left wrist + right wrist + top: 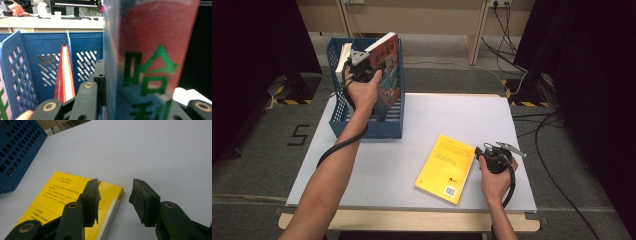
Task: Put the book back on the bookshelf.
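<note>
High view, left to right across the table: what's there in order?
Blue file rack → left gripper shut on the red-covered book above the rack → yellow book lying flat on the white tabletop → right gripper, jaws open, nothing between them.

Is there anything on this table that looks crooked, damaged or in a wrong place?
Nothing looks damaged or spilled. The yellow paperback book lies flat and askew to the edge of the white table, apart from the blue plastic file rack. The left tongs hold a red-covered book tilted over that rack, not yet seated.
</note>
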`<state>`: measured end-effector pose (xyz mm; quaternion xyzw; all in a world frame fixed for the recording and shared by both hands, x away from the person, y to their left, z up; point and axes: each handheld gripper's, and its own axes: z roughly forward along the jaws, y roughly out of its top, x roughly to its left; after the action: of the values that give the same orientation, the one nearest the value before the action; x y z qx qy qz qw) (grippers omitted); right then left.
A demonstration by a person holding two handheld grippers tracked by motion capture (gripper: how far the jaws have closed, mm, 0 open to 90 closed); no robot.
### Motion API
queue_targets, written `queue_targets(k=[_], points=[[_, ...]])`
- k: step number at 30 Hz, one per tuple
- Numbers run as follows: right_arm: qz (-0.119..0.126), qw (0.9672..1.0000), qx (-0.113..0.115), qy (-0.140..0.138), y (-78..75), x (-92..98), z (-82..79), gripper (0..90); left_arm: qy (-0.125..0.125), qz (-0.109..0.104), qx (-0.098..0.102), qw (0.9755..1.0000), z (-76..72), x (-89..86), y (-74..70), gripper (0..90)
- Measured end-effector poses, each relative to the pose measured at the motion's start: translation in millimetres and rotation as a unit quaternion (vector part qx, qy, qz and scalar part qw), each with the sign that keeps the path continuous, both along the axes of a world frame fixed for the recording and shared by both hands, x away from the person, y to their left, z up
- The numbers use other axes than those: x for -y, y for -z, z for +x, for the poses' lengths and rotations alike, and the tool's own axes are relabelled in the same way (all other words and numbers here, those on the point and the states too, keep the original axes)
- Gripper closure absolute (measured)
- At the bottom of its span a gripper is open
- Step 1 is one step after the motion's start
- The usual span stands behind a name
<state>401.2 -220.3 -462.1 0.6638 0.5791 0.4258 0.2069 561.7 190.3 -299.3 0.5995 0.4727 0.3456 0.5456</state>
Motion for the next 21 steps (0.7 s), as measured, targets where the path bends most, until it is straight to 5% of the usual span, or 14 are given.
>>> queue_targets(k=[21], points=[[-0.001, 1.0000, 0.004, 0.000, 0.5, 1.3, -0.2, 57.7, -0.006, 0.002, -0.002, 1.0000, 12.7, 5.9, 4.2, 74.6]])
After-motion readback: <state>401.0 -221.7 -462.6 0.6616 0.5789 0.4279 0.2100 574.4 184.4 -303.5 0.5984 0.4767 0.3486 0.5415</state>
